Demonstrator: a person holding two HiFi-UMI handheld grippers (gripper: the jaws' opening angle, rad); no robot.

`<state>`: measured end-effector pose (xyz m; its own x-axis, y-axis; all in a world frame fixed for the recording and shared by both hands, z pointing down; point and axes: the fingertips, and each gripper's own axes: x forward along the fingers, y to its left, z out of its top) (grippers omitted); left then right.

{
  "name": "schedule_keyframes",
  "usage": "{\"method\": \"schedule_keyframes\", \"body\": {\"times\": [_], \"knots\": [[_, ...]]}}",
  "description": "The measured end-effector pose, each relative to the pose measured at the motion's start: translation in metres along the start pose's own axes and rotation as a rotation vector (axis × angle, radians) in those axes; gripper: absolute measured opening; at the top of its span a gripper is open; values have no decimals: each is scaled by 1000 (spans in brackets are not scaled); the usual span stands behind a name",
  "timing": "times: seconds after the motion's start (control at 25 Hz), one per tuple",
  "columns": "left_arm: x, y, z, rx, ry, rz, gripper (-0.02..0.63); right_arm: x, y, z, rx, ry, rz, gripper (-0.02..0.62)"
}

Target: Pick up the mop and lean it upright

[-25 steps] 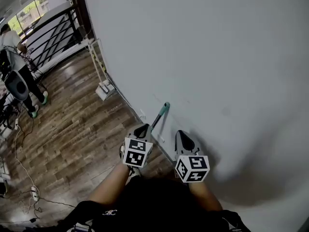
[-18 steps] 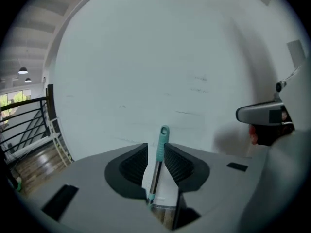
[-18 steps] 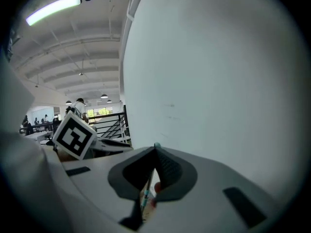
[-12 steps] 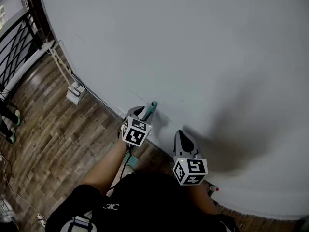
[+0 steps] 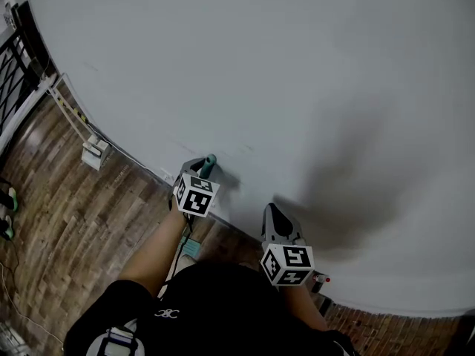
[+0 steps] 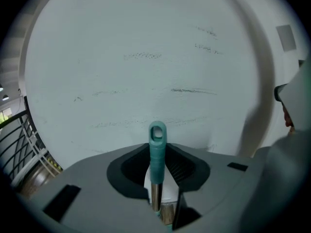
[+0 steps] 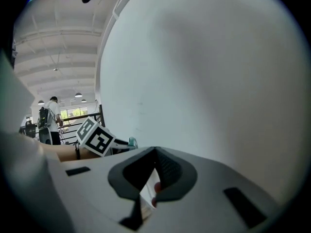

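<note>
The mop's handle (image 6: 156, 152) stands nearly upright, a steel shaft with a teal grip and hanging loop, its top against the white wall (image 6: 146, 57). It rises between the fingers of my left gripper (image 6: 158, 154), whose jaws are closing; a sliver of gap still shows on the handle's right side. In the head view the teal end (image 5: 210, 162) pokes out just past the left gripper (image 5: 199, 172). A teal and pale piece (image 5: 187, 246), probably the mop head, lies on the floor by my left arm. My right gripper (image 5: 272, 212) hovers to the right near the wall, shut and empty.
A long-handled cleaning tool (image 5: 90, 151) leans on the wall at the left, with a black railing (image 5: 13, 73) beyond it. A small red-tipped object (image 5: 320, 279) lies at the wall's foot. The floor (image 5: 67, 221) is wood planks. A person (image 7: 52, 115) stands far off.
My left gripper has slid up the handle to just below the teal end and closer to the wall. The view has swung right along the wall. The right gripper stayed about where it was.
</note>
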<state>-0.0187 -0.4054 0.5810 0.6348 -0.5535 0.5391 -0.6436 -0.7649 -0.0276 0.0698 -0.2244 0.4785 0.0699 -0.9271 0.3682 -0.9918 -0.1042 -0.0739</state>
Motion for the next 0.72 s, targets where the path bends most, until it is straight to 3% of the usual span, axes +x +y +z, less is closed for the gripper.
{"method": "schedule_keyframes", "body": {"times": [0.16,0.4,0.72], "knots": [[-18,-7,-3,-29,-10,-8,100,5,-2,1,16,0,45,9],[-46,-3,-14,-54,-62,45,101,21,7,-4,22,10,139,9],[-87,-17,-31,-53,-110,35,101,34,22,-8,2,17,224,9]]}}
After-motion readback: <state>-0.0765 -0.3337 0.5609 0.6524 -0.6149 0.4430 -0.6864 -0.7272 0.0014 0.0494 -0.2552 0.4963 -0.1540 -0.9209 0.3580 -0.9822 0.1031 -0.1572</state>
